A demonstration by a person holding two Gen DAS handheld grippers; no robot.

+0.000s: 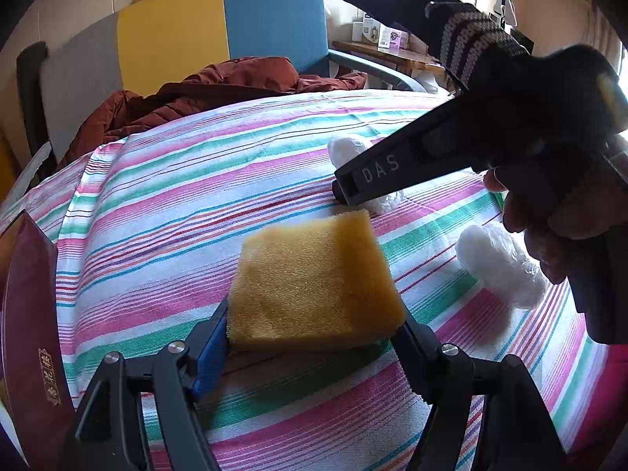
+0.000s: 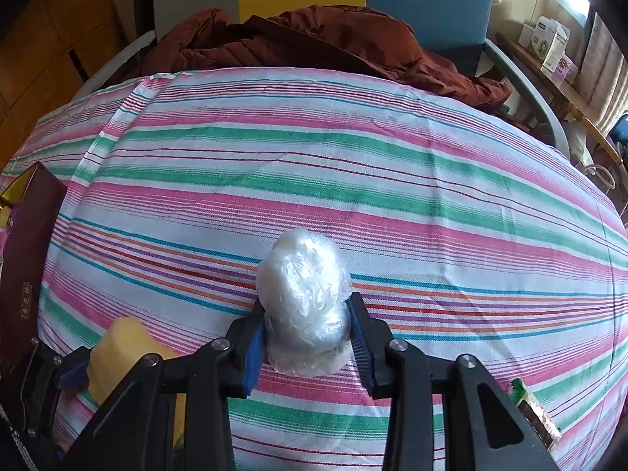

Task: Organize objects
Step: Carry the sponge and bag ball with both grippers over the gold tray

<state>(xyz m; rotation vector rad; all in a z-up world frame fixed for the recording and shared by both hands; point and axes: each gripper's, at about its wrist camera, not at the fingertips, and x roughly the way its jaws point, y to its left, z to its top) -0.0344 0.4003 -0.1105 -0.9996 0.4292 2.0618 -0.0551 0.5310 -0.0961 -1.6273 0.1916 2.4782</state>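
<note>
Lettering reading "DAS" runs along the dark body of the right tool (image 2: 308,327) where it crosses the left wrist view. A dark red box (image 1: 33,337) at the near left edge carries a column of gold characters too small to read. Far right, small cartons (image 2: 547,41) sit on a wooden shelf; their print is not legible.

The left tool (image 1: 314,333) grips a yellow sponge (image 1: 318,278) by its near edge, both blue-lined pads pressed into the foam, the sponge held just over the striped cloth (image 1: 196,204) on the worktop. The right tool is closed narrowly on a white bundle wrapped in clear film (image 2: 304,302), pads against its two sides, with the bundle's far end sticking out beyond the fingertips. A hand (image 1: 549,219) holds that tool's grip.

A second white wrapped bundle (image 1: 498,263) lies on the cloth right of the sponge, partly hidden by the hand. A green-edged packet (image 2: 535,412) lies at the near right. Beyond the worktop a rust-coloured jacket (image 2: 314,39) is heaped on a chair (image 1: 219,27) with grey, yellow and blue back panels.
</note>
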